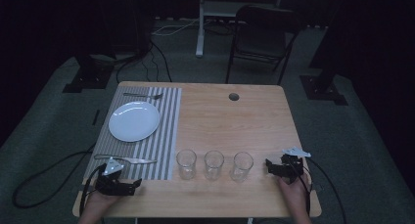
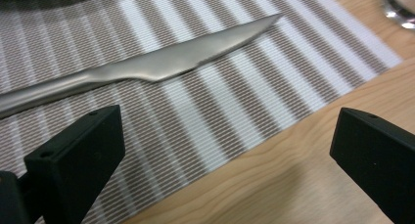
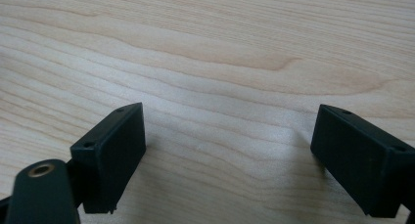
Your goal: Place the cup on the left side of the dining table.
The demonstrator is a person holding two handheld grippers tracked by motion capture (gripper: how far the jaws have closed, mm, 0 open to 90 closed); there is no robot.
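Dark room and a grey floor are sitting all around the wooden desk [image 1: 235, 121], with a black folding chair [image 1: 262, 35] standing behind its far edge. On the left part of the desk a striped mat [image 1: 164, 136] is lying, and on it a white plate [image 1: 134, 121] is resting, with a fork [image 1: 143, 95] near the far edge and a knife [image 1: 128, 159] near the front edge. It is looking like a place being set for a meal, so the fork and knife are lying on either side of the plate. Three clear glasses [image 1: 214, 165] are standing in a row near the front edge, just beside the mat. The left gripper [image 1: 134, 185] is resting at the front left corner, and its jaws are standing wide apart with nothing between them. It is pointing toward the knife, so I am guessing the knife is the thing to be picked up. The knife is lying flat on the mat, not being touched. It is looking silver, smooth and a bit shiny, with a long blade coming to a point that is aiming toward the glasses. The right gripper [image 1: 270, 164] is waiting near the front right corner, just beside the last glass. Its jaws are also standing wide apart over bare wood, gripping nothing.
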